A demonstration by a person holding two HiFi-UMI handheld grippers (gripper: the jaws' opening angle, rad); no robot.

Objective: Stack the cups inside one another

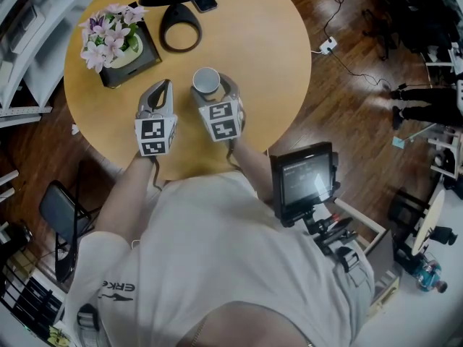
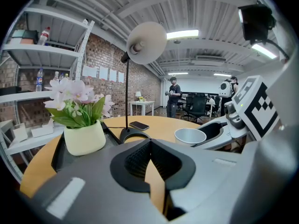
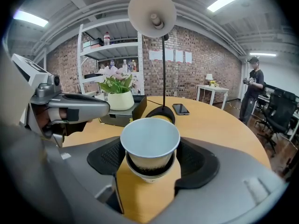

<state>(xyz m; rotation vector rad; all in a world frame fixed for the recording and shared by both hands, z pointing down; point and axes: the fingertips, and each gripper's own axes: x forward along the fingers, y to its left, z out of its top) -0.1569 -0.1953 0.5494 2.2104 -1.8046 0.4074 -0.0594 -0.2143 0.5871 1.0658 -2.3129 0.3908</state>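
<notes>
We see the two cups already nested, standing upright on the round wooden desk (image 1: 268, 63): the white inner cup (image 3: 150, 139) sits inside the outer cup (image 3: 150, 175), of which only the rim and a band of pale wall show below it. The stack stands between the jaws of the right hand-held gripper (image 1: 214, 92), whose jaws are spread wide on either side of it. In the right gripper view the dark pads (image 3: 105, 158) lie just beside the outer cup's rim, and as far as we can tell they do not press on it, so we read this hand-held gripper as released, with the cups merely standing in its gap. The left hand-held gripper (image 2: 149, 141) is clenched on nothing: its two pads meet at the tips, and only bare desk shows through the small opening behind them. From the head view it lies just to the left of the right one, both pointing away from the person towards the middle of the desk, with the stack near the left one's tip but apart from it. Farther back on the desk we make out a pale pot of pink flowers (image 1: 114, 35) on a black tray (image 1: 137, 65), the ring-shaped base of a black lamp (image 1: 180, 27) and, just beyond it, a dark phone (image 1: 205, 4) lying flat.
</notes>
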